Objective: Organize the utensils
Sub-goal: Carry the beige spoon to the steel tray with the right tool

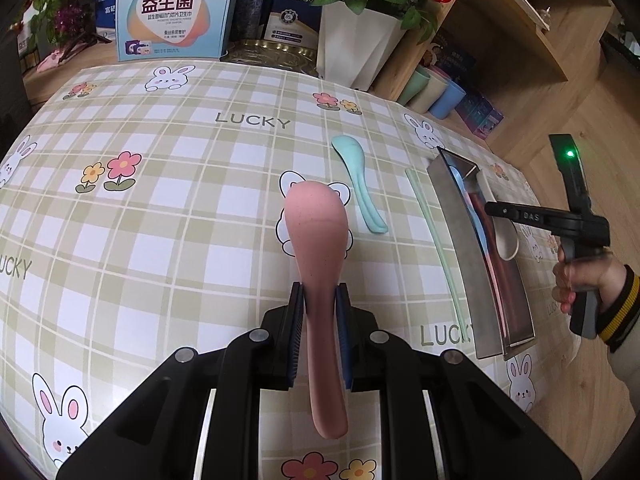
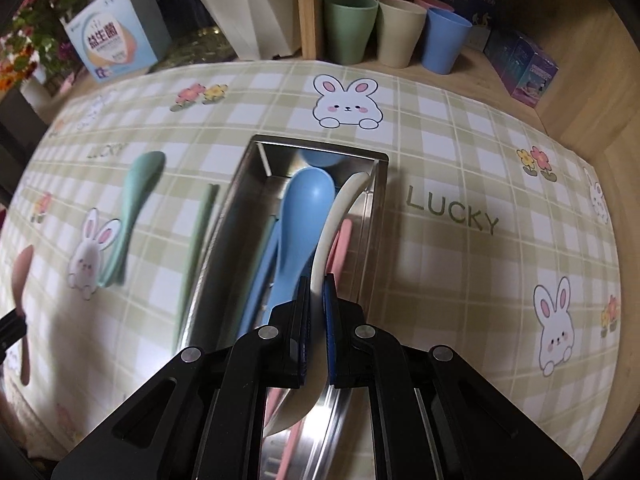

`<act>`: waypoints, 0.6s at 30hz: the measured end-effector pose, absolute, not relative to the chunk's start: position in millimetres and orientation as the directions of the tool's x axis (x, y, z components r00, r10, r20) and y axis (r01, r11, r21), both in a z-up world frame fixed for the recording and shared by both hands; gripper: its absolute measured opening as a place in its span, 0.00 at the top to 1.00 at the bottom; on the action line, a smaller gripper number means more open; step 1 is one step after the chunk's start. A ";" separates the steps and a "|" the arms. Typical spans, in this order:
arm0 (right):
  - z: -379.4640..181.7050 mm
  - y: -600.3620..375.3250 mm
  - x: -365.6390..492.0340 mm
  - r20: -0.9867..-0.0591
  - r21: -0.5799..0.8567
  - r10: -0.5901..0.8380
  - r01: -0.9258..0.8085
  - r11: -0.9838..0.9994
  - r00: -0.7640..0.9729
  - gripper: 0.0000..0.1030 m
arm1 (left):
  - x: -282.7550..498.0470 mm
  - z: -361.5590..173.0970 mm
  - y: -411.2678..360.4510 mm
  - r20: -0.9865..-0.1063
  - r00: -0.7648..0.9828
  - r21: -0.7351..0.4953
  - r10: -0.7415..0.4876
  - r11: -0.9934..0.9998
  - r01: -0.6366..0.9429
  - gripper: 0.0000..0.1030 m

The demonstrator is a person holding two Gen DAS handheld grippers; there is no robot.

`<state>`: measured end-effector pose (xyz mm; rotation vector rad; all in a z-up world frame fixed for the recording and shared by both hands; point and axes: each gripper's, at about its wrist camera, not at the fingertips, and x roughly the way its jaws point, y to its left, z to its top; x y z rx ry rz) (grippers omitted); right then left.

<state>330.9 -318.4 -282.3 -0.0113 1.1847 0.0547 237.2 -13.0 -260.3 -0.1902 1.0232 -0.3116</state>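
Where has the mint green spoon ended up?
The mint green spoon lies loose on the checked tablecloth, between the pink spoon and the green chopsticks beside the metal tray.

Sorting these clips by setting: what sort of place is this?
Probably a home dining or kitchen table: a green checked tablecloth printed with bunnies, pastel plastic cups on a wooden shelf behind it, a white pot of red roses, and a steel utensil tray holding coloured spoons.

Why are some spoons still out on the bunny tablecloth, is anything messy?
Nothing is spilled or broken. A green spoon and green chopsticks still lie loose on the cloth beside the metal box. The left gripper holds a pink spoon; the right gripper holds a white spoon over the box.
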 end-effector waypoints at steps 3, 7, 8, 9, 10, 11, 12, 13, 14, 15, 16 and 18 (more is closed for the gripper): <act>-286.6 -315.8 337.6 -0.934 -0.001 0.016 -0.048 0.999 0.358 0.94 | 236.9 -261.8 -12.8 -0.807 0.479 -0.305 -0.346 0.938 0.165 0.85; -289.7 -314.6 344.2 -0.936 -0.023 -0.011 -0.029 0.999 0.353 0.94 | 236.8 -262.5 -12.2 -0.808 0.474 -0.311 -0.351 0.936 0.163 0.85; -289.5 -314.7 345.2 -0.934 -0.025 -0.015 -0.025 0.999 0.356 0.93 | 236.8 -262.4 -12.3 -0.808 0.473 -0.312 -0.351 0.936 0.162 0.85; -289.1 -315.3 346.4 -0.932 -0.021 -0.014 -0.017 1.000 0.362 0.93 | 236.9 -262.5 -12.4 -0.808 0.473 -0.312 -0.352 0.936 0.163 0.85; -288.5 -315.5 346.7 -0.931 -0.016 -0.011 -0.012 1.000 0.365 0.93 | 236.7 -262.1 -12.7 -0.808 0.473 -0.312 -0.353 0.936 0.164 0.85; -287.5 -315.8 347.0 -0.928 -0.017 -0.014 -0.005 1.000 0.372 0.92 | 236.5 -261.7 -12.9 -0.808 0.472 -0.312 -0.353 0.935 0.165 0.85; -286.7 -315.6 346.7 -0.926 -0.020 -0.017 -0.002 1.000 0.376 0.92 | 236.4 -261.5 -13.1 -0.807 0.472 -0.312 -0.354 0.935 0.167 0.85; -286.2 -315.2 346.8 -0.926 -0.020 -0.018 -0.001 1.000 0.378 0.92 | 236.2 -261.2 -13.3 -0.807 0.472 -0.312 -0.354 0.935 0.167 0.85; -285.5 -315.2 346.6 -0.925 -0.018 -0.017 0.001 1.000 0.380 0.92 | 235.9 -261.0 -13.5 -0.807 0.471 -0.313 -0.355 0.935 0.168 0.85; -284.0 -315.8 346.0 -0.923 -0.013 -0.014 0.006 1.000 0.384 0.92 | 235.7 -260.6 -14.1 -0.808 0.470 -0.313 -0.356 0.935 0.168 0.85; -281.5 -316.3 344.4 -0.920 -0.003 -0.007 0.011 1.000 0.392 0.92 | 235.7 -260.2 -14.4 -0.808 0.470 -0.314 -0.356 0.934 0.169 0.85; -273.3 -318.5 339.1 -0.909 0.031 0.019 0.021 0.999 0.416 0.92 | 235.6 -258.8 -16.0 -0.807 0.469 -0.314 -0.358 0.934 0.173 0.85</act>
